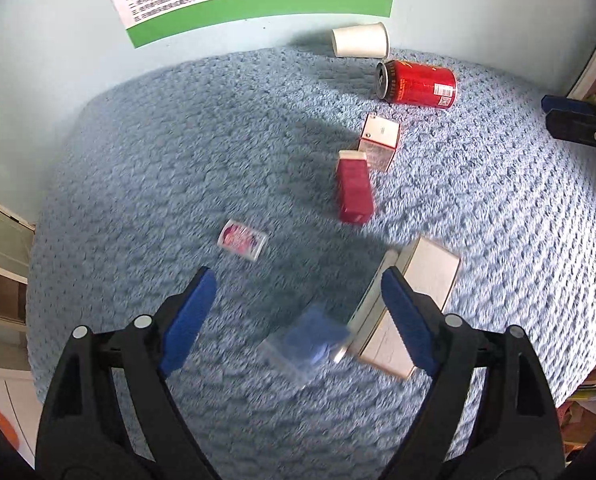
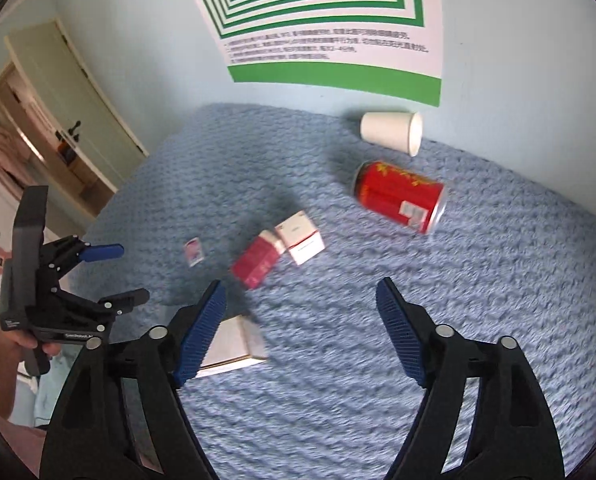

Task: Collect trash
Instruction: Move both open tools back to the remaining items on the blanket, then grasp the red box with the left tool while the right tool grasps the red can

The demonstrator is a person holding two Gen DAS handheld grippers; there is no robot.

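Trash lies scattered on a blue knitted cover (image 1: 178, 140): a white paper cup (image 1: 360, 40) on its side, a red can (image 1: 417, 84) on its side, a red-and-white carton (image 1: 379, 142), a red pack (image 1: 353, 186), a small pink packet (image 1: 242, 239), a flat white box (image 1: 409, 304) and a clear bag with blue contents (image 1: 307, 342). My left gripper (image 1: 298, 300) is open and empty above the bag. My right gripper (image 2: 299, 312) is open and empty, near the red pack (image 2: 256, 262), with the can (image 2: 399, 196) and cup (image 2: 391, 131) beyond. The left gripper (image 2: 114, 272) shows at the left of the right wrist view.
A pale blue wall with a green-and-white poster (image 2: 329, 32) rises behind the cover. A cream cupboard with open shelves (image 2: 58, 120) stands at the left. Books or papers (image 1: 593, 392) lie at the right edge. The right gripper's fingers (image 1: 577, 120) show at the right edge of the left wrist view.
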